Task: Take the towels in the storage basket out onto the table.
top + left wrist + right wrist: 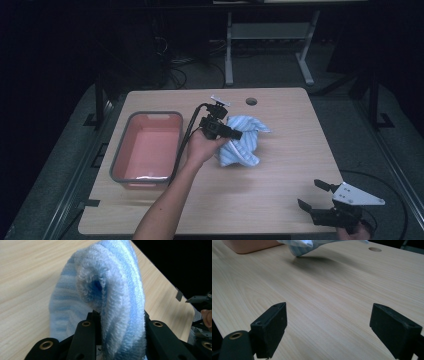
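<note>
Blue-and-white striped towel bunched at mid-table, just right of the pink bin, lifted by the left gripper with its lower folds near or on the table; contact with the wood hard to judge from above. Left jaws pinching a thick roll of the terry cloth, pressed tight on it from both sides.

Right gripper low at the near right corner, close to the table's near edge and right edge, jaws spread wide with nothing between them.

Plenty of bare wood between the towel and the right gripper, and more along the near edge. Narrow strip only between bin and towel. Round cable hole near the far edge, beyond the towel. Bin close to the table's left edge.

From the left gripper view: towel close up, its looped pile and curled fold, the right edge of the table running past it, the right gripper far off.

From the right gripper view: open jaws over bare grain, towel's underside casting a shadow on the wood, bin corner far left, cable hole far right.
</note>
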Tool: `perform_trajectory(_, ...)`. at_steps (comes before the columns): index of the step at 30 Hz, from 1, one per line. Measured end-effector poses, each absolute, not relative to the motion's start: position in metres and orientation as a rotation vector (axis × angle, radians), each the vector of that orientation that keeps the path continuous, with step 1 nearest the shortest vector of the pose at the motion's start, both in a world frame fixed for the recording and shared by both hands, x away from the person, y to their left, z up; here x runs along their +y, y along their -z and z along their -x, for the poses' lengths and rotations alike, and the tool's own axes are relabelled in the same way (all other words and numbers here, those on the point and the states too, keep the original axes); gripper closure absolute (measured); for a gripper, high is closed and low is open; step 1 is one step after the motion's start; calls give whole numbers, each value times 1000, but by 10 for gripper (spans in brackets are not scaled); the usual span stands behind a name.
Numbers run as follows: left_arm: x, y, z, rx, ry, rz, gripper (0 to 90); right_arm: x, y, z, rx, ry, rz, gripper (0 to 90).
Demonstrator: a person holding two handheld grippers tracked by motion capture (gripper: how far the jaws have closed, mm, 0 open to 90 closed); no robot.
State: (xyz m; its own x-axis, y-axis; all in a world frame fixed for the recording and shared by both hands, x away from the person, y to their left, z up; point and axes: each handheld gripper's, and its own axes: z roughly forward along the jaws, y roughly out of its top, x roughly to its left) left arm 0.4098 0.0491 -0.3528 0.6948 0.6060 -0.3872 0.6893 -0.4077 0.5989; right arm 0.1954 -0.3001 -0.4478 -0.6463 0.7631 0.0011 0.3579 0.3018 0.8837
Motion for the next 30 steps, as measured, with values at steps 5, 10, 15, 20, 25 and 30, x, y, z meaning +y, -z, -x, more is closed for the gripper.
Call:
perform_trajectory(5, 44, 367, -411, 1018, 147, -2135, 698, -300, 448, -195, 2155, -1300, -1007, 138)
perform_trajectory(10, 38, 380, -412, 1048, 153, -2155, 697, -300, 448, -196, 2153, -1300, -991, 137)
perform_trajectory(15, 33, 392, -415, 1064, 171, -2139, 696, -300, 448, -196, 2156, -1307, -990, 137)
perform_trajectory(20, 27, 397, -415, 1059, 166, -2151, 694, -301, 449, -197, 2154, -1313, -1008, 137)
perform_trajectory(25, 19, 406, -415, 1062, 150, -2177, 688, -302, 450, -198, 2151, -1306, -1008, 138)
perform_trajectory(30, 16, 408, -414, 1060, 132, -2191, 681, -302, 450, -198, 2155, -1307, -1011, 138)
